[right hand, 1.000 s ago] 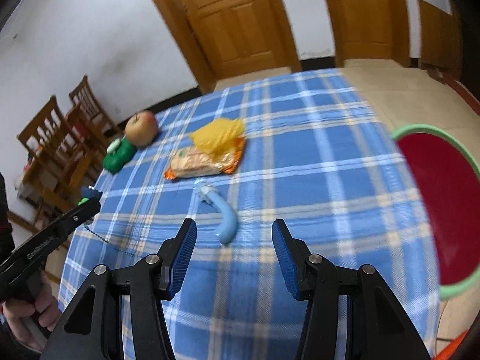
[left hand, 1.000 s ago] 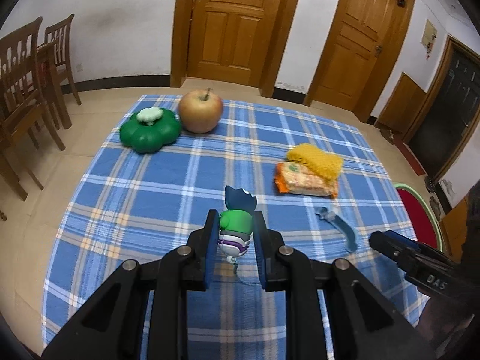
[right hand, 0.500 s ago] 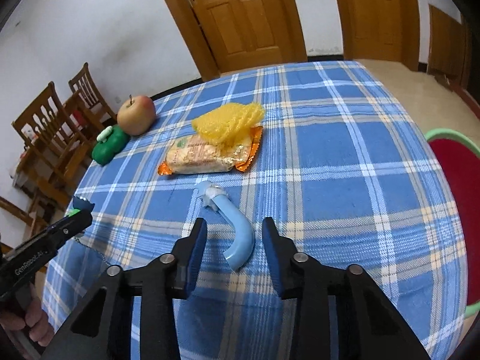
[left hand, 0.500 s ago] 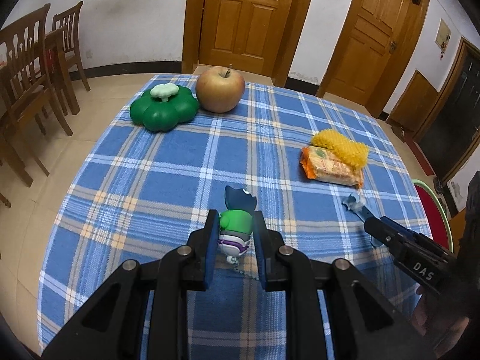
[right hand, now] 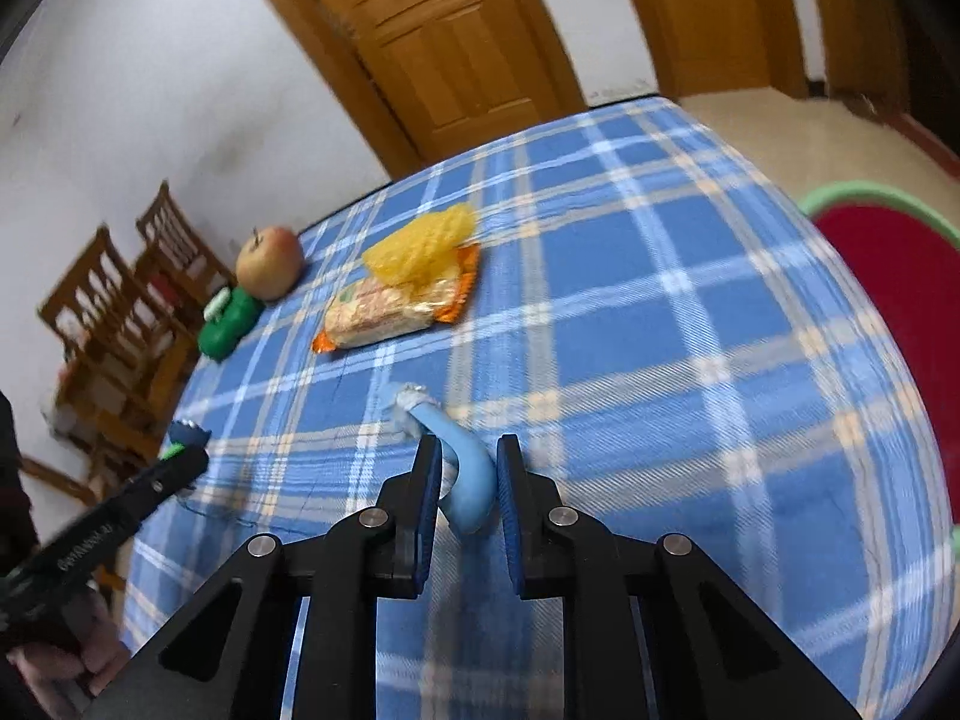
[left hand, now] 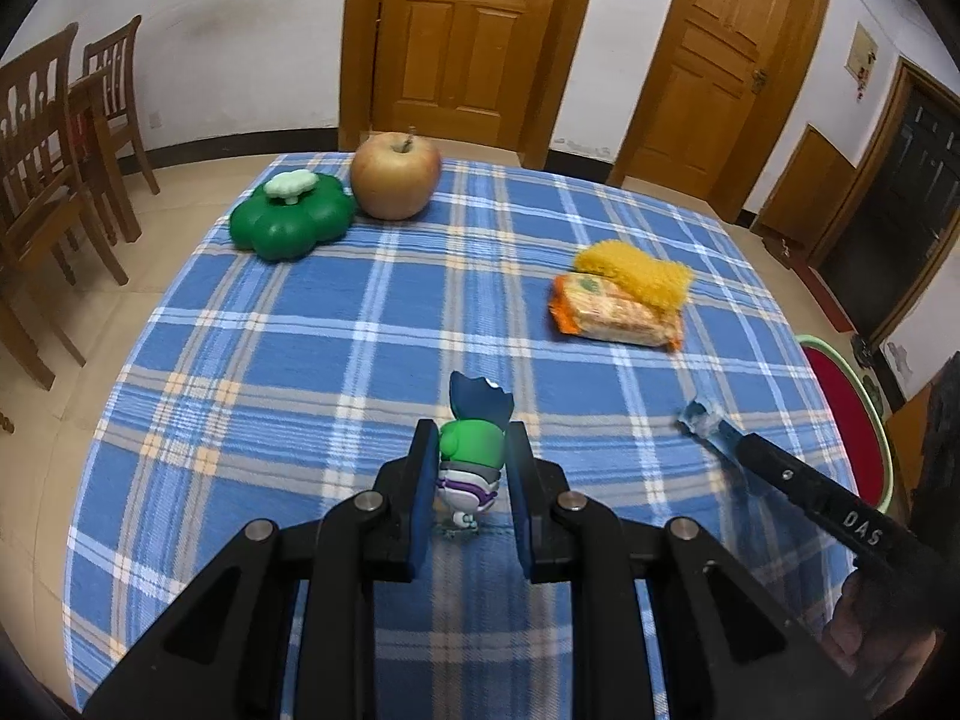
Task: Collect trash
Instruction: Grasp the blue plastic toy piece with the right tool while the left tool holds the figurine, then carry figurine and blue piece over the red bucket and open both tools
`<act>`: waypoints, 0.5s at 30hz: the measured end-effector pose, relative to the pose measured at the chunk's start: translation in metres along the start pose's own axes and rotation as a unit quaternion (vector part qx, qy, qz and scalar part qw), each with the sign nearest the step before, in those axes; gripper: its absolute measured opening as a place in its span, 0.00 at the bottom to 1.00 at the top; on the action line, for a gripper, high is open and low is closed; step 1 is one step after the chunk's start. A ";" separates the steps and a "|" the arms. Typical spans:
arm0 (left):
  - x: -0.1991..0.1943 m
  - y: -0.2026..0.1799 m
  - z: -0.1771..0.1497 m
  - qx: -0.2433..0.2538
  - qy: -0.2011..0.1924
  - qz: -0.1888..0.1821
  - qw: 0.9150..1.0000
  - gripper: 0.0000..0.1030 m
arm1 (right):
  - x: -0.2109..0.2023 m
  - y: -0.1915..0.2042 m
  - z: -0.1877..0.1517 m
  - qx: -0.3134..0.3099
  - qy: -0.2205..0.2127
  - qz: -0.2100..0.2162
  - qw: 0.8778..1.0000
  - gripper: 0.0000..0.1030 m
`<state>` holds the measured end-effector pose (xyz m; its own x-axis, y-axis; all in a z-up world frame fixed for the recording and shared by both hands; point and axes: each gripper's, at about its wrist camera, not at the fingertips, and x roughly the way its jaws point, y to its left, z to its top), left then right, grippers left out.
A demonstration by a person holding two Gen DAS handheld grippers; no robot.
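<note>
The left gripper (left hand: 471, 468) is clamped on a small toy figure (left hand: 474, 450) with a green torso and dark blue head, its fingers pressed against the figure's sides above the blue plaid tablecloth (left hand: 300, 360). The right gripper (right hand: 465, 480) has its fingers closed against a curved light-blue plastic piece (right hand: 459, 468), whose whitish capped end pokes out ahead of the fingertips, low over the cloth.

Taking the orange snack packet (left hand: 612, 315) as the landmark: a yellow mesh wrapper (left hand: 636, 270) lies on top of its far edge, touching it. The blue plastic piece sits just on the near side of the packet, the toy figure near and to the packet's left. Well to the left of the packet, at the far edge of the table, an apple (left hand: 394, 174) stands touching a green clover-shaped container (left hand: 291, 219). A red bin with a green rim (right hand: 900, 276) stands off the table's edge, to the packet's right.
</note>
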<state>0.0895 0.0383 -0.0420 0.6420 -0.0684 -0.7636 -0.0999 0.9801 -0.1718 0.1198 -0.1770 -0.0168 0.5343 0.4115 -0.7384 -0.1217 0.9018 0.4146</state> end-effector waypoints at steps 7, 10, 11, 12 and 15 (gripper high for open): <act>-0.008 -0.029 -0.004 0.029 -0.004 -0.035 0.999 0.21 | -0.045 -0.031 -0.008 0.052 -0.046 -0.010 0.998 0.18; -0.012 -0.044 -0.006 0.038 -0.001 -0.060 0.997 0.21 | -0.066 -0.044 -0.010 0.072 -0.072 -0.017 0.995 0.18; -0.014 -0.047 -0.006 0.041 -0.001 -0.064 0.997 0.21 | -0.073 -0.049 -0.011 0.079 -0.081 -0.021 0.993 0.18; -0.015 -0.052 -0.006 0.045 -0.002 -0.069 0.997 0.21 | -0.080 -0.053 -0.011 0.085 -0.090 -0.025 0.992 0.18; -0.018 -0.061 -0.007 0.051 -0.002 -0.079 0.996 0.21 | -0.095 -0.065 -0.013 0.095 -0.108 -0.035 0.989 0.18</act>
<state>0.0784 -0.0212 -0.0221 0.6465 -0.2225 -0.7298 0.0799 0.9710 -0.2252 0.0662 -0.2728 0.0202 0.7041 0.2937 -0.6465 0.0698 0.8774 0.4746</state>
